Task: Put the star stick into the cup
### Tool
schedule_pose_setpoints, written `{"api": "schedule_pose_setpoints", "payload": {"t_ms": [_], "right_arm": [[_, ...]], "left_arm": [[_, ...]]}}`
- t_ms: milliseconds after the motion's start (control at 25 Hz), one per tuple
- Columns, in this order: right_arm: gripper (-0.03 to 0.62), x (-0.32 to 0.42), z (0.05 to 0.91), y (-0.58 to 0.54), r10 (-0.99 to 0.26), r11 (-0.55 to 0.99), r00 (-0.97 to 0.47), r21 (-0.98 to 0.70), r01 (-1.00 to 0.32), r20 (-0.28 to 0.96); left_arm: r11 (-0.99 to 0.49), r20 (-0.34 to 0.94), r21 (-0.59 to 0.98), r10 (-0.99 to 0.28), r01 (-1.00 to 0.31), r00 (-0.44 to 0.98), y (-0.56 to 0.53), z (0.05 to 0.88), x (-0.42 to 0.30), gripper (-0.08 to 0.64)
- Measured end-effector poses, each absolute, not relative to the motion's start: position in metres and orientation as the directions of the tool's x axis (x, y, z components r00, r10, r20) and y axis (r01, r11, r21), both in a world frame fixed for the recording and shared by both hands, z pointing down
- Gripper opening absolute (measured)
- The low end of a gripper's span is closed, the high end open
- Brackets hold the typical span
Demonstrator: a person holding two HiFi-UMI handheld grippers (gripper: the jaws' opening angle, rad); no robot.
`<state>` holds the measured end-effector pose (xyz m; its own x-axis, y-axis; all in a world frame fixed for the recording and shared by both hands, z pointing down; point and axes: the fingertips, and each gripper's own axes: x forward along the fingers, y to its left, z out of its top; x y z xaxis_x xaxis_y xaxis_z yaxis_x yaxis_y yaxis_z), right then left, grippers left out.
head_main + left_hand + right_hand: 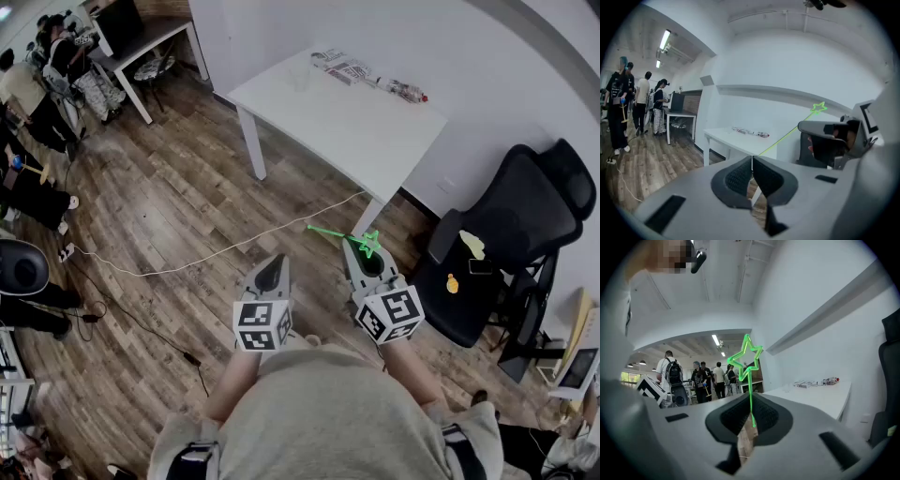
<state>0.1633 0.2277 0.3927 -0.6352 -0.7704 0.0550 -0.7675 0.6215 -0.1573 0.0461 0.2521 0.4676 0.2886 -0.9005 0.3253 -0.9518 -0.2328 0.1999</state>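
My right gripper [362, 249] is shut on the green star stick [367, 244], held low above the wooden floor. In the right gripper view the thin green stick [751, 394] runs up from between the pads to its star. The left gripper view shows the star [818, 108] at the right, its stick slanting down-left. My left gripper [273, 269] is beside it, shut and empty, pads [740, 176] touching. A clear cup [300, 77] stands on the white table [356, 131], well ahead of both grippers.
Small items lie along the table's far edge [370, 77]. A black office chair [511, 234] stands to the right. A white cable [216, 251] crosses the floor ahead. Several people [37, 84] and a desk [141, 47] are at the far left.
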Motion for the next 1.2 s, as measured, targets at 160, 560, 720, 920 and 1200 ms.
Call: {"api": "schedule_pose_setpoints", "payload": {"t_ms": [160,560,720,920,1200], "right_arm": [[0.012,0.179,0.393,0.246,-0.775,0.616,-0.63,-0.167,-0.77,0.048],[0.012,0.189,0.391,0.27,-0.773,0.622,-0.633,-0.159,-0.767,0.033],[0.012,0.192,0.389,0.273,-0.77,0.627,-0.637,-0.154,-0.764,0.028],[0.014,0.197,0.388,0.271,-0.767,0.629,-0.641,-0.166,-0.759,0.026],[0.014,0.206,0.39,0.265,-0.77,0.625,-0.638,-0.174,-0.761,0.025]], "left_arm": [[-0.207,0.338,0.18,-0.905,-0.962,0.258,0.274,0.469,0.05,0.009],[-0.201,0.322,0.165,-0.914,-0.966,0.245,0.301,0.465,0.058,0.009],[-0.203,0.315,0.161,-0.917,-0.966,0.245,0.303,0.464,0.063,0.009],[-0.211,0.304,0.164,-0.919,-0.964,0.253,0.301,0.462,0.074,0.009],[-0.217,0.309,0.164,-0.915,-0.962,0.259,0.299,0.464,0.086,0.009]]}}
